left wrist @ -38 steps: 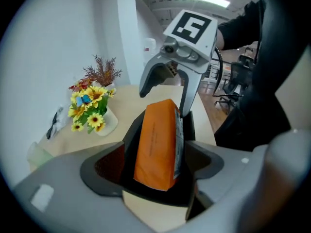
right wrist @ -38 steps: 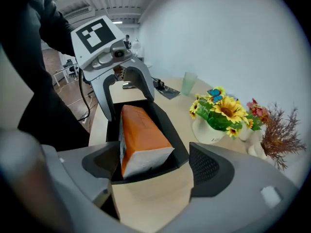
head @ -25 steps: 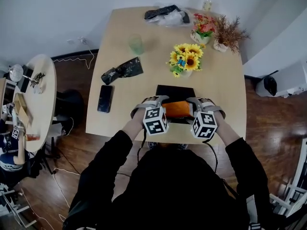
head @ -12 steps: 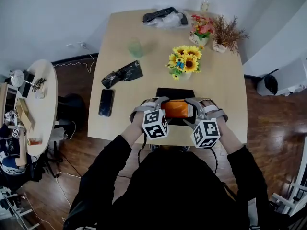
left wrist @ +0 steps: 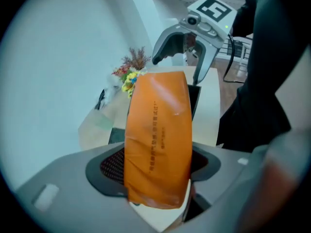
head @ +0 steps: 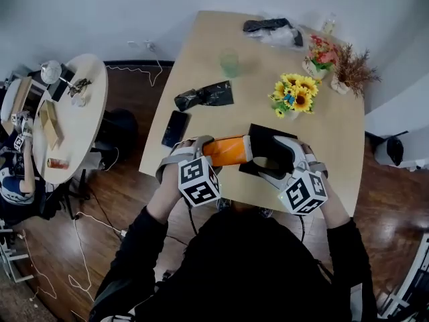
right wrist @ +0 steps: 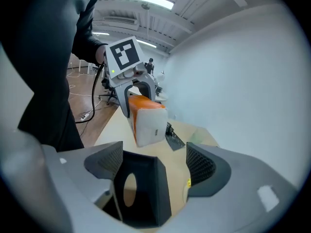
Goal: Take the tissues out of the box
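An orange tissue pack [head: 226, 150] [left wrist: 158, 140] [right wrist: 146, 118] hangs in the air, left of the black box [head: 268, 143] [right wrist: 141, 193] and clear of it. My left gripper [head: 209, 150] [left wrist: 155, 166] is shut on the pack's near end; its white end face points toward the box. The box lies on the wooden table [head: 201, 45] near the front edge, its open end showing in the right gripper view. My right gripper [head: 275, 158] [right wrist: 155, 166] straddles the box and its jaws are opening, with the right pad standing off the box's wall.
A phone [head: 174, 128] and a crumpled black bag [head: 204, 97] lie left of the box. Sunflowers [head: 293, 94] stand just behind it. Farther back are a green cup [head: 229, 61], flower pots [head: 320, 52] and dried grass [head: 350, 72]. A round side table [head: 67, 123] stands at the left.
The left gripper has drawn the orange pack leftward out of the black box. The right gripper stayed at the box and its jaws have widened. The head view has shifted.
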Demonstrator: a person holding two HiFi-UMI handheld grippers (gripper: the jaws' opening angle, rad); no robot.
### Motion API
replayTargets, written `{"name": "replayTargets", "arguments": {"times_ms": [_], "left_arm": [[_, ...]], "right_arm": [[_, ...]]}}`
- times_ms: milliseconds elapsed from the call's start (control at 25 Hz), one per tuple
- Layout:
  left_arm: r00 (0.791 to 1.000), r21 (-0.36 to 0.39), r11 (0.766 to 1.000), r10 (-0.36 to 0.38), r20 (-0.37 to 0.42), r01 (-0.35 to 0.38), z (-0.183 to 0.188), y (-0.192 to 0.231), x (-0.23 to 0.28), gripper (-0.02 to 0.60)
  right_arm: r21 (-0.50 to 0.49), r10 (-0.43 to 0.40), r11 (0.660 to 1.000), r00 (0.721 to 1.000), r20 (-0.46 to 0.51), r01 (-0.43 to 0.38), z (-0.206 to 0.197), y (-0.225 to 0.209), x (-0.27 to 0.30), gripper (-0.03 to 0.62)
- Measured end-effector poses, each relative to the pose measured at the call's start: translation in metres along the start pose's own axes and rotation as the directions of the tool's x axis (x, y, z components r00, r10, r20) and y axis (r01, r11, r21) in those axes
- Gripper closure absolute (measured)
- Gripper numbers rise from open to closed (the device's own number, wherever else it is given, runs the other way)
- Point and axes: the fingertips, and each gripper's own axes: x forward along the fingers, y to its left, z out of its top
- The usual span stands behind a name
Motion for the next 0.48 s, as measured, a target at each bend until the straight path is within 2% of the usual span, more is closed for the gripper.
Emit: {"name": "replayTargets", "arguments": {"times_ms": [120,200,400,440,480], "left_arm": [[0.994,-0.037,0.999,0.030,-0.110,-0.034,-0.054,0.004,-0.003,0.272],[0.989,-0.055,0.998,0.032,-0.144,-0.040,-0.077,-0.003,-0.005,0.272],[0.981,-0.102,0.994,0.010,-0.192,-0.030,-0.107,-0.025,0.001,0.270],[0.979,-0.112,0.993,0.010,-0.201,-0.033,-0.112,-0.027,0.003,0.270],[0.977,-0.125,0.991,0.011,-0.211,-0.038,-0.118,-0.028,0.004,0.270]], "right_arm": [[-0.072,0.064,0.995,0.998,0.023,-0.062,0.027,0.014,0.029,0.199],[-0.147,0.134,0.981,0.991,0.028,-0.129,0.049,0.032,0.056,0.201],[-0.337,0.301,0.893,0.953,-0.048,-0.299,0.079,0.085,0.125,0.191],[-0.361,0.315,0.876,0.946,-0.071,-0.319,0.080,0.093,0.136,0.197],[-0.376,0.324,0.864,0.941,-0.094,-0.335,0.080,0.099,0.145,0.242]]}}
